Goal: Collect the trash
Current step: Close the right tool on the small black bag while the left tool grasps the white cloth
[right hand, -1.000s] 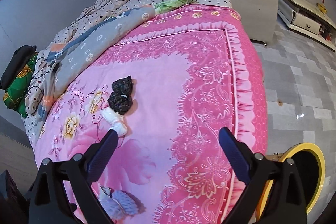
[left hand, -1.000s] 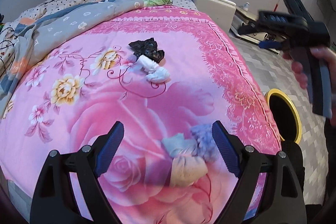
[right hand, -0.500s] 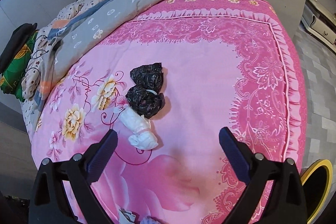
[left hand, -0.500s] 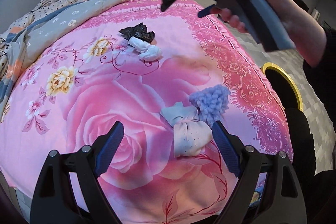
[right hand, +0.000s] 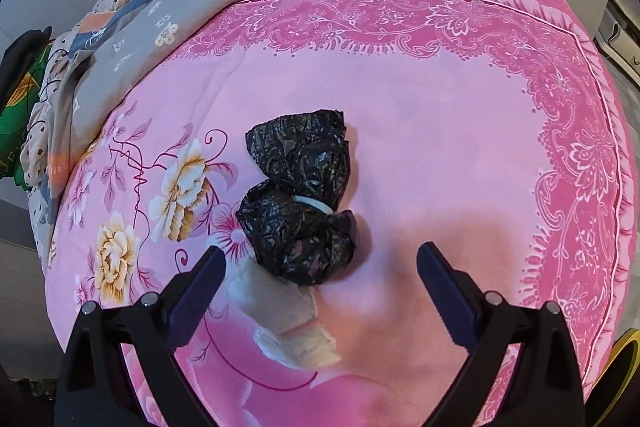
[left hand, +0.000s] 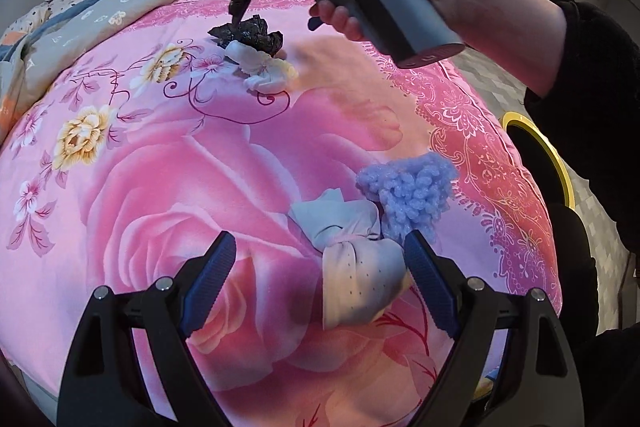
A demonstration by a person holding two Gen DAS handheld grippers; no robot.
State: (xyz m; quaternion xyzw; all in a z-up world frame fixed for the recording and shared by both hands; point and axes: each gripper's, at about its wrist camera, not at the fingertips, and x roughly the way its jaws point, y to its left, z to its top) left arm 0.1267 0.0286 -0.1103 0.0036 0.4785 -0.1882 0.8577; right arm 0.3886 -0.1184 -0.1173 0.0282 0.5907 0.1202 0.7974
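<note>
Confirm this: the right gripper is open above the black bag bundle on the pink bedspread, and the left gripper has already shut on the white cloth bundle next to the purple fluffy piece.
One thing is wrong: the left gripper is open, not shut. In the left wrist view its fingers stand wide apart, the white cloth bundle lying ungrasped between them beside the purple fluffy piece. The right gripper is indeed open above the black bag bundle on the pink bedspread.
</note>
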